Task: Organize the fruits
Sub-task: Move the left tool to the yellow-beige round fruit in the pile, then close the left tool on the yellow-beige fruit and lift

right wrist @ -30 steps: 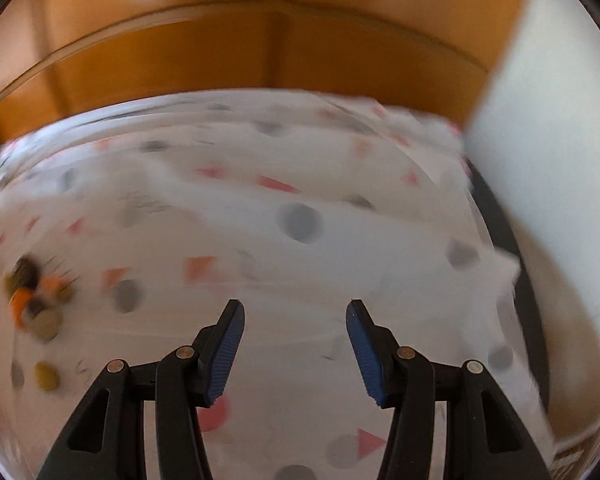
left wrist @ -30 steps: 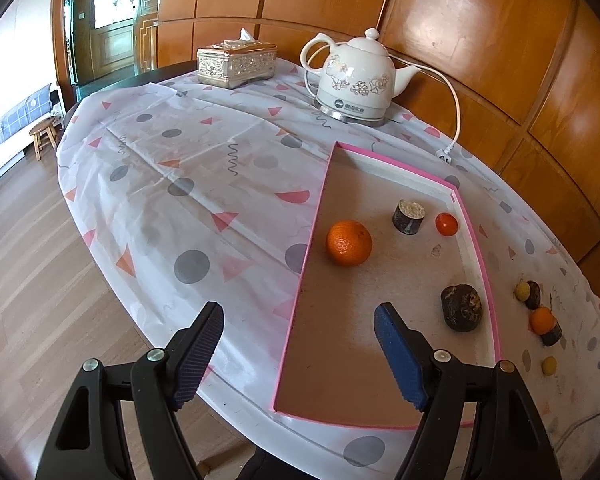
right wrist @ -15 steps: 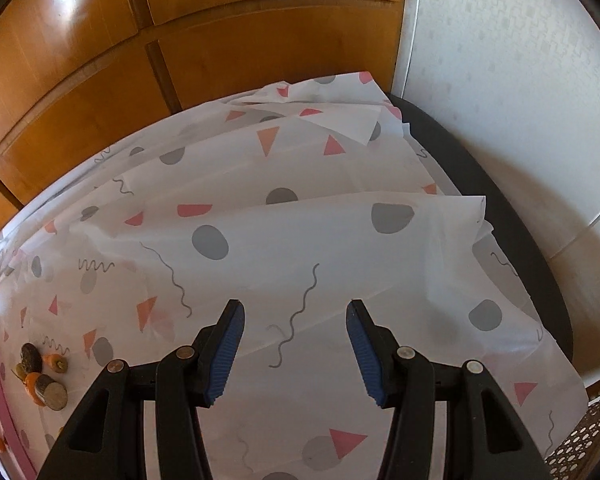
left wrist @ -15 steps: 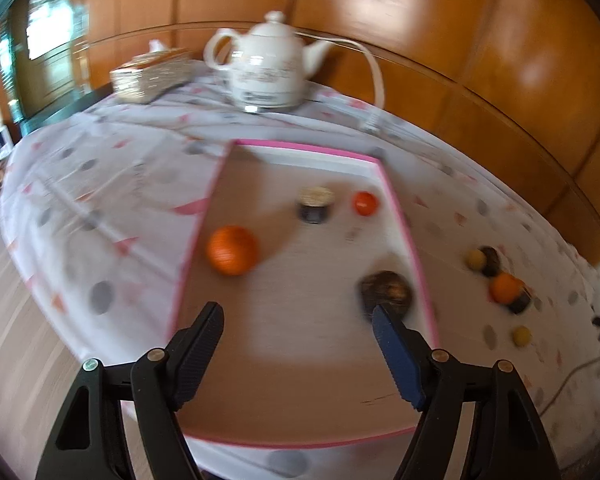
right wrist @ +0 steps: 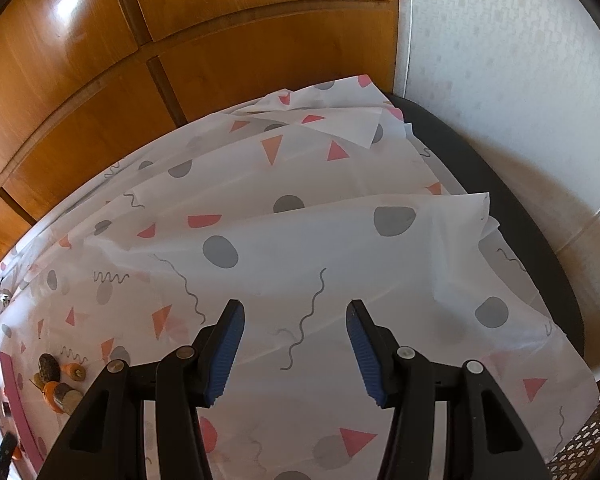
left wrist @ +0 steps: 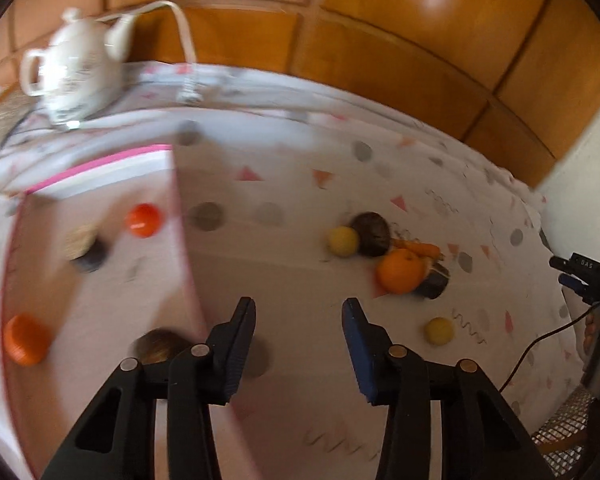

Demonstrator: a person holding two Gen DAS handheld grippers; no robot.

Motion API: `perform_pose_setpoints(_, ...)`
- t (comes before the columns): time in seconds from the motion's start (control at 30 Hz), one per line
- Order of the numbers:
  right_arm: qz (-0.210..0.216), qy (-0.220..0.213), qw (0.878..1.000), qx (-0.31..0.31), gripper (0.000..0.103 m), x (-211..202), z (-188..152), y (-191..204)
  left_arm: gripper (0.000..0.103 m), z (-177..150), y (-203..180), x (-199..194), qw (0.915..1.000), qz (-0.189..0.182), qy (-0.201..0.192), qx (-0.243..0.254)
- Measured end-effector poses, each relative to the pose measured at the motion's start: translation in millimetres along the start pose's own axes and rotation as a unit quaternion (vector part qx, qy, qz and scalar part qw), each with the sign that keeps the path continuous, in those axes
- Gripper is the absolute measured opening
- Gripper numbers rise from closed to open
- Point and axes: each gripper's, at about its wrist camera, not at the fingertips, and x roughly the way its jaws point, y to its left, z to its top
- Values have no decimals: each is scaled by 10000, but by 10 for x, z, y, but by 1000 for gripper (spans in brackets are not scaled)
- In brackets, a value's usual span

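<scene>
Left hand-held gripper, empty with jaws just closing partway, sits short of the orange.

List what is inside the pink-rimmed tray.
In the pink-rimmed tray: a small red fruit, a large orange, a dark cylinder and a dark brown fruit, partly covered by the left gripper.

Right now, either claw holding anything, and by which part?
Nothing is held. The left claw, whose jaws have just been closing, has only patterned tablecloth showing between them. The right claw is open over bare cloth.
</scene>
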Motion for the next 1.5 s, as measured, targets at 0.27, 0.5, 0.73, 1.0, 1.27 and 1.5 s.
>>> perform_pose_setpoints(0.27,143,57,9999,-21,54,6,5,28,44,256,-201,432,9990,-352,250,81)
perform_pose_setpoints(0.5,222,112,9996,-93,54,18,14,67,43,375,-111,716,9954,-656,335,-606)
perform_pose_setpoints(0.73,239,156,9995,-133,54,31,18,92,35,419,-54,874,9943,-641,310,-795)
perform_pose_setpoints(1.0,190,197,9995,-155,54,53,15,90,34,464,-119,921,9969,-502,195,-565)
perform_pose_setpoints(1.27,-14,22,9998,197,54,17,72,-95,26,355,-143,839,9976,-540,165,-391)
perform_pose_setpoints(1.5,-33,93,9997,229,54,44,79,-122,26,256,-88,542,9980,-529,-4,-335)
